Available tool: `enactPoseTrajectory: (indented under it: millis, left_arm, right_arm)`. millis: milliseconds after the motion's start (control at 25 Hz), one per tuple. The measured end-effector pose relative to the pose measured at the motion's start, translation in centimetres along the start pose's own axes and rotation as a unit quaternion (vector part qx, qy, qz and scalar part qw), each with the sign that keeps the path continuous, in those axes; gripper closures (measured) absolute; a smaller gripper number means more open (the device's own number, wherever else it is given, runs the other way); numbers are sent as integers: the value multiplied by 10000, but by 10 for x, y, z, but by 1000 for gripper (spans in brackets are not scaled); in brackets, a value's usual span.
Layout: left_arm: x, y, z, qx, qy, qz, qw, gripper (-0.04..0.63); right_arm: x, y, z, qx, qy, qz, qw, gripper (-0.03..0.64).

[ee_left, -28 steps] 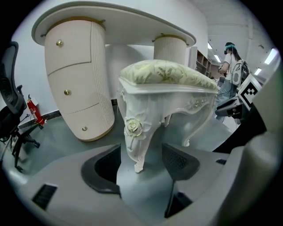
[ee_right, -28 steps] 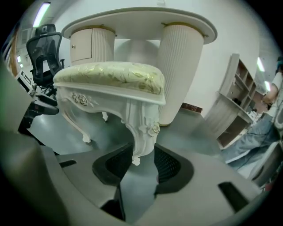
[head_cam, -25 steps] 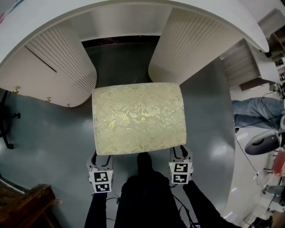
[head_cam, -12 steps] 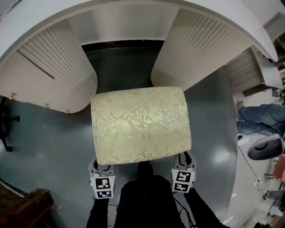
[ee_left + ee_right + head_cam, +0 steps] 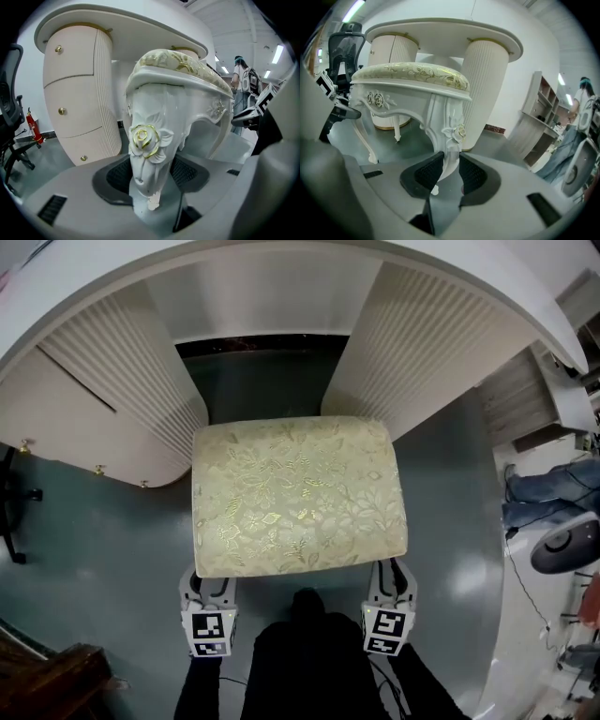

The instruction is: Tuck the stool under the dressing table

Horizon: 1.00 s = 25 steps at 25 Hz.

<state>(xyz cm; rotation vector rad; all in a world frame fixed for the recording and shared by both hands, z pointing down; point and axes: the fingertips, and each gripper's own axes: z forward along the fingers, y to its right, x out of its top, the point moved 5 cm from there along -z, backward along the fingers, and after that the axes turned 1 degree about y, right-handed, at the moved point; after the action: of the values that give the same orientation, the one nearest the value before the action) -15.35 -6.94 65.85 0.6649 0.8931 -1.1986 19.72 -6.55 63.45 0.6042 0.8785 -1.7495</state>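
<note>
Since 1 second ago the stool [image 5: 298, 495] has been brought nearer the dressing table [image 5: 281, 277], and its far edge is now set just between the 2 ribbed pedestals [image 5: 412, 352] at the frame's centre. The left gripper [image 5: 210, 585] is clamped on the near-left leg [image 5: 149, 154]. The right gripper [image 5: 391, 570] has its jaws opening, with the near-right leg [image 5: 449, 150] held between them and touched by both pads.

Gold floral brocade stool [image 5: 298, 495], white ribbed dressing table [image 5: 427, 343], grey floor [image 5: 103, 531].
</note>
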Motion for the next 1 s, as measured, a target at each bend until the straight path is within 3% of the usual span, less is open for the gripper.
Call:
enactPoseTrajectory:
  millis: [120, 280, 520, 1000]
  left_arm:
    - [19, -14, 21, -57, 101, -68, 9999, 337]
    - [21, -35, 62, -152, -188, 117, 9996, 336]
    - [20, -33, 69, -179, 162, 183, 9995, 334]
    - [22, -37, 71, -107, 722, 313, 9968, 334]
  right_arm:
    - [21, 0, 19, -78, 87, 39, 9999, 508]
    - [34, -10, 64, -83, -188, 150, 9997, 525]
    - [37, -7, 79, -126, 149, -58, 9998, 525]
    - [31, -13, 75, -219, 619, 142, 9977, 518]
